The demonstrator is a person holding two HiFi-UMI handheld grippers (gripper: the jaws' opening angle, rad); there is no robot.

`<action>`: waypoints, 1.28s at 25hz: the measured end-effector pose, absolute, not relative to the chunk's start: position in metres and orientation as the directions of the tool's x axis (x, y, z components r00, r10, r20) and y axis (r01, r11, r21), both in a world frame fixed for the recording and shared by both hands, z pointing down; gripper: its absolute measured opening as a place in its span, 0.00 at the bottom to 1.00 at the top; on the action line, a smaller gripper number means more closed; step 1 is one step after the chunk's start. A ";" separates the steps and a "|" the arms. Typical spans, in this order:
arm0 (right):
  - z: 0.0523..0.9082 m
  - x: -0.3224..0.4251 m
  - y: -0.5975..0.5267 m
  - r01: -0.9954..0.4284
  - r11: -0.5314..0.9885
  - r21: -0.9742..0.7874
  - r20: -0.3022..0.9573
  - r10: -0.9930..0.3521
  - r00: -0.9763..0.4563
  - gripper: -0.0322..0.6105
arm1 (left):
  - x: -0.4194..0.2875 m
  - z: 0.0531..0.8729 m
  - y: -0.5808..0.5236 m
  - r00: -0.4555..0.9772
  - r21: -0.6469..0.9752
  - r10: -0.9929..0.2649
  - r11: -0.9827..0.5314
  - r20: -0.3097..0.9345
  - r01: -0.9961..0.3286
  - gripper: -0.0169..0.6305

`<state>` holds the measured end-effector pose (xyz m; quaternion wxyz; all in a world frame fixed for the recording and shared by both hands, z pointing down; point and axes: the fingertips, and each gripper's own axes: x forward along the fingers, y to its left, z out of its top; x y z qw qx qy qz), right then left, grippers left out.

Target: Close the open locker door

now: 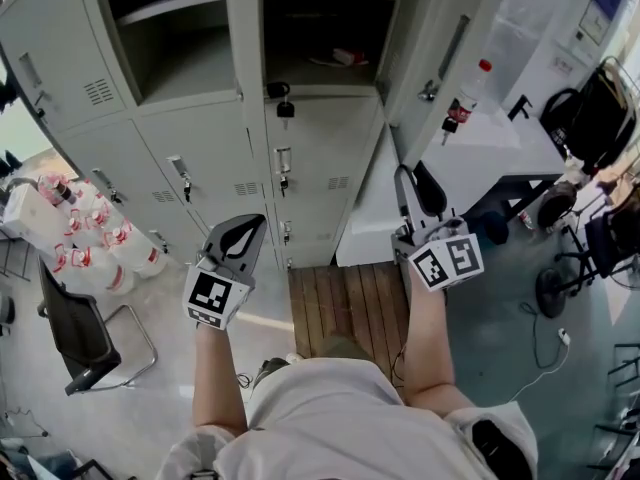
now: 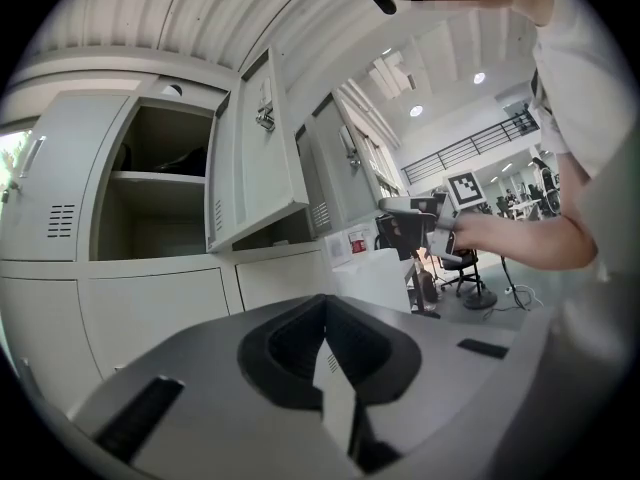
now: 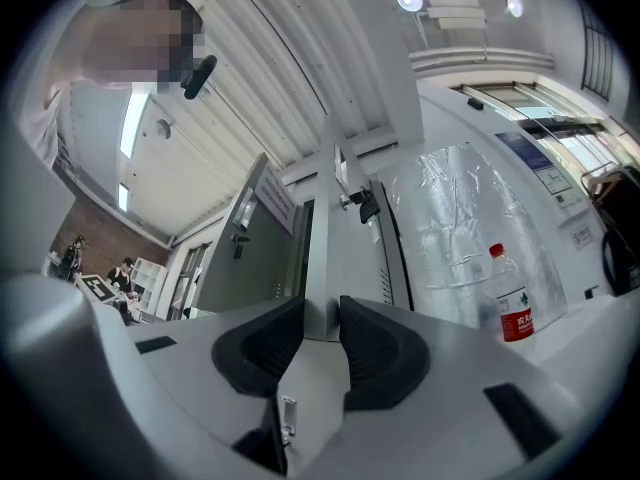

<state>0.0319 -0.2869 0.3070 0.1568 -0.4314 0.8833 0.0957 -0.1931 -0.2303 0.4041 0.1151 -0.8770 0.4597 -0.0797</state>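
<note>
The grey locker bank [image 1: 200, 128] has two upper compartments standing open. One open locker door [image 1: 445, 53] swings out to the right, with a key in its handle [image 1: 430, 90]. My right gripper [image 1: 418, 186] sits at that door's lower corner. In the right gripper view the door's edge [image 3: 318, 238] fills the gap between the two jaws of my right gripper [image 3: 320, 318], and both black pads [image 3: 270, 338] lie against it. My left gripper [image 1: 243, 230] hangs in front of the lower lockers, away from any door. Its jaws are shut with nothing in them [image 2: 325, 306].
The far-left upper door [image 1: 50, 63] is open too. A water bottle [image 1: 466, 96] stands on a white table [image 1: 500, 143] right of the door. I stand on a wooden platform [image 1: 350, 308]. At the left are a black chair [image 1: 80, 333] and packs of bottles [image 1: 85, 233].
</note>
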 end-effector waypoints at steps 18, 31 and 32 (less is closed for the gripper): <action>0.305 -0.048 -0.295 -0.633 0.772 0.059 -0.352 -0.577 -0.737 0.23 | -0.228 0.397 -0.217 0.425 -0.263 -0.904 -0.418 0.033 -0.869 0.03; 0.303 -0.080 -0.308 -0.493 0.867 0.072 -0.347 -0.442 -0.827 0.23 | -0.250 0.395 -0.220 0.303 -0.248 -0.952 -0.302 0.038 -0.921 0.03; 0.303 -0.083 -0.310 -0.481 0.873 0.073 -0.345 -0.431 -0.834 0.23 | -0.252 0.394 -0.221 0.293 -0.246 -0.955 -0.293 0.038 -0.924 0.03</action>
